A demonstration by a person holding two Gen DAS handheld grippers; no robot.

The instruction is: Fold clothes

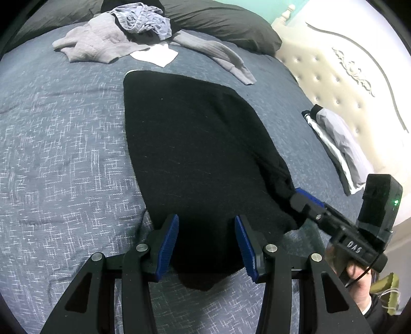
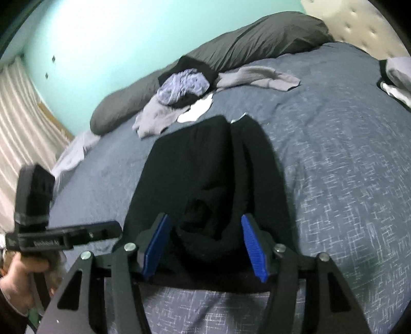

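Black garment (image 1: 195, 144) flat on grey-blue bedspread (image 1: 64, 144), centre of bed, near hem bunched at right. Left gripper (image 1: 206, 246) jaws wide apart, straddling near hem, not clamping. Right gripper (image 2: 205, 248) also spread, rolled black edge between pads (contact unclear). Unfolded pile (image 1: 128, 38) far, against dark pillow (image 1: 226, 23). Folded stack (image 1: 339, 151) right, near headboard (image 1: 346, 77).

The left tool (image 1: 206, 246) hangs low over the bed's near edge, its blue pads spread wide. The right tool (image 2: 205, 244) reaches in from the right, pads also parted, gripped by a hand (image 1: 359, 285).
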